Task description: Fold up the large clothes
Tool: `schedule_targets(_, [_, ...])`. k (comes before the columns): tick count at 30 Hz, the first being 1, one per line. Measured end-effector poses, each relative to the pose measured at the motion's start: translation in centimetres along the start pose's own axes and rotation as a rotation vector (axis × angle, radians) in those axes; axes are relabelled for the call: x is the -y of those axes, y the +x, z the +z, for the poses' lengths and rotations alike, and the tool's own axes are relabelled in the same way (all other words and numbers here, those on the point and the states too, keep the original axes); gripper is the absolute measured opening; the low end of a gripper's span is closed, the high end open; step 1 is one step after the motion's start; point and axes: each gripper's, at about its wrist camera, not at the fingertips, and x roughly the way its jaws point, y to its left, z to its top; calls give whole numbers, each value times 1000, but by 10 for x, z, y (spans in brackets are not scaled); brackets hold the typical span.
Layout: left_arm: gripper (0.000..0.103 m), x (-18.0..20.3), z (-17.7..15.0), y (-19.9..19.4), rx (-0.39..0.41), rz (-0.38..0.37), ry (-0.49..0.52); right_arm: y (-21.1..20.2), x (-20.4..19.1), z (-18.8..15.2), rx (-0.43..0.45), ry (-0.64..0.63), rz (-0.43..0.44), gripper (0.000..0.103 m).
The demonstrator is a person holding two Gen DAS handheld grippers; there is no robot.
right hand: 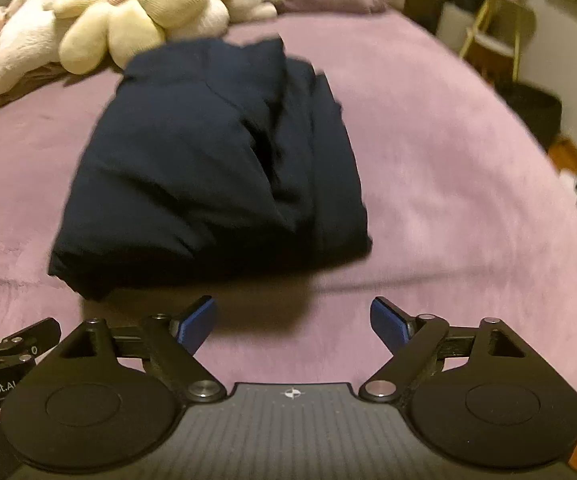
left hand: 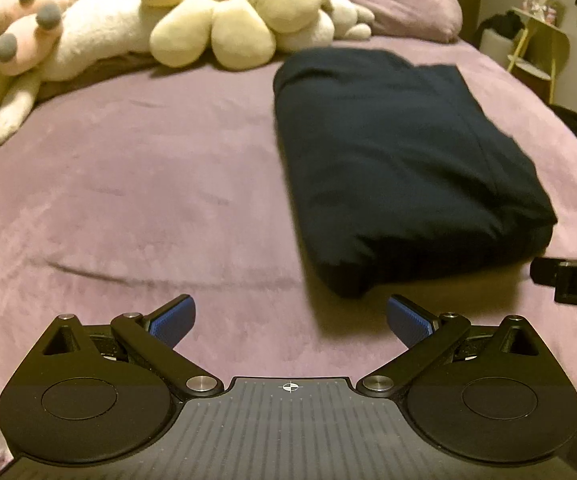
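Note:
A dark navy garment lies folded into a thick rectangle on the purple bedspread. In the left wrist view it sits ahead and to the right of my left gripper, which is open with nothing between its blue pads. In the right wrist view the same garment lies ahead and left of my right gripper, also open and empty, held above the bedspread just short of the garment's near edge. Each gripper's body shows at the other view's side edge.
Cream and pink plush toys are heaped along the far side of the bed, with a purple pillow behind. To the right of the bed stand a yellow-framed side table and a dark bin.

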Motion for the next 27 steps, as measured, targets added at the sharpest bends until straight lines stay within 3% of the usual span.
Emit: schedule_targets(27, [103,7,3,4,-11,35,18,-6,3,4,2,13,2,93])
